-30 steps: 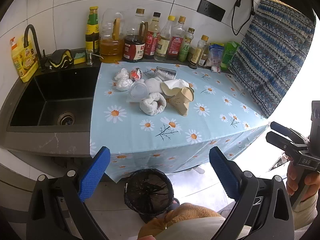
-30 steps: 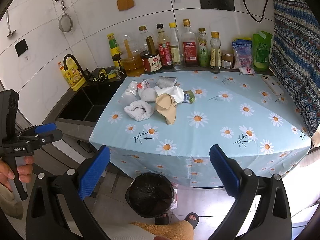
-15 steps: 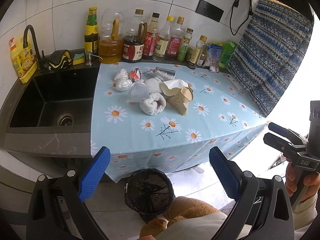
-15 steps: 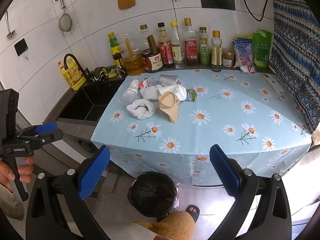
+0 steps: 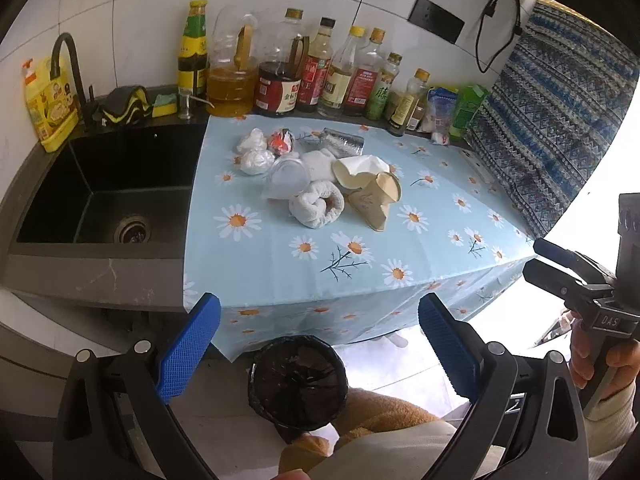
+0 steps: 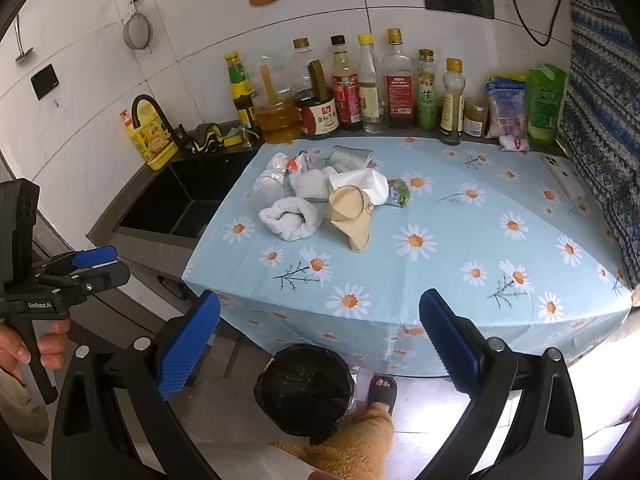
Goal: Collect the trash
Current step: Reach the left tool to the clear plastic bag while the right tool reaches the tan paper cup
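Nearest each camera, the left gripper [image 5: 318, 336] and the right gripper [image 6: 320, 332] were held with jaws spread wide and nothing between the blue pads; both hovered short of the counter's front edge, above the floor. Compared with a second earlier, the counter filled slightly more of each view and the pile sat a little lower in the frame, so both tools had eased forward by a small amount; nothing on the cloth had moved. Judged from this, the task stood at its opening approach, with no piece of trash yet collected.

Directly below the grippers stood the bin [image 5: 298, 382], lined with a black bag, on the floor against the hanging edge of the daisy tablecloth [image 5: 280, 264]. A sandalled foot [image 6: 382, 390] stood beside it.

Farther off, near the middle-back of the cloth, lay the trash pile: a rolled white cloth [image 6: 290, 220] and a crushed paper cup [image 6: 352, 216] at its front, then a clear plastic cup [image 5: 289, 178], crumpled tissues [image 5: 253, 152], a red-and-white wrapper [image 5: 281, 141], a silver packet [image 6: 351, 157] and a small green wrapper [image 6: 399, 193]. The pile lay well apart from both grippers, ahead and slightly left of the right one.

Beyond, bottles [image 6: 352, 92] lined the wall; a sink [image 5: 108, 192] lay to the left.
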{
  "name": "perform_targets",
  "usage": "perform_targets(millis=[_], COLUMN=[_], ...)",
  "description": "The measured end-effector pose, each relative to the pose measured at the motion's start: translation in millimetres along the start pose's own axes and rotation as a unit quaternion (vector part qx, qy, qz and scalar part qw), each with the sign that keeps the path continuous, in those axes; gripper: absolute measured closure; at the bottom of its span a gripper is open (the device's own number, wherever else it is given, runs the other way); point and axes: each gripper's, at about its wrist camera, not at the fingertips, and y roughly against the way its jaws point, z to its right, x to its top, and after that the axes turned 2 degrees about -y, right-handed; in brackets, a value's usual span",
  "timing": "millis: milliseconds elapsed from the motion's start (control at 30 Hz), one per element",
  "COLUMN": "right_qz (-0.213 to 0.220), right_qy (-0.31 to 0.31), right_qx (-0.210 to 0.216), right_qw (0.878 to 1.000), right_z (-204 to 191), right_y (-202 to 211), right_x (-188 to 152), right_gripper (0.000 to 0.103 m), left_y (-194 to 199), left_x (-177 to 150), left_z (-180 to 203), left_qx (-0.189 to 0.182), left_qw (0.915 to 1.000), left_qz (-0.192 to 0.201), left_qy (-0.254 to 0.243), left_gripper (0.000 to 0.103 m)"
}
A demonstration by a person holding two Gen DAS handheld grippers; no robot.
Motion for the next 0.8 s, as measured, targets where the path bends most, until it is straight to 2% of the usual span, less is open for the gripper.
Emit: perform_targets(millis=[400, 800], right_qz=[-0.032, -0.089], right_qy=[0.009, 0.009], right_qx=[0.026, 0.046], right_qw=[0.999, 0.995], right_z=[19, 38], right_y=[-53, -132], right_x=[33, 66], right_gripper=[0.004, 0.004], left_y=[-45, -100], left_x=[27, 62], left_z=[-12, -30], left_qx=[0.016, 0.012], left_qw=[0.9986, 0.9938], left_qz=[-0.032, -0.064], left_qy=[0.04, 0.09], left_gripper=[0.007, 0.007])
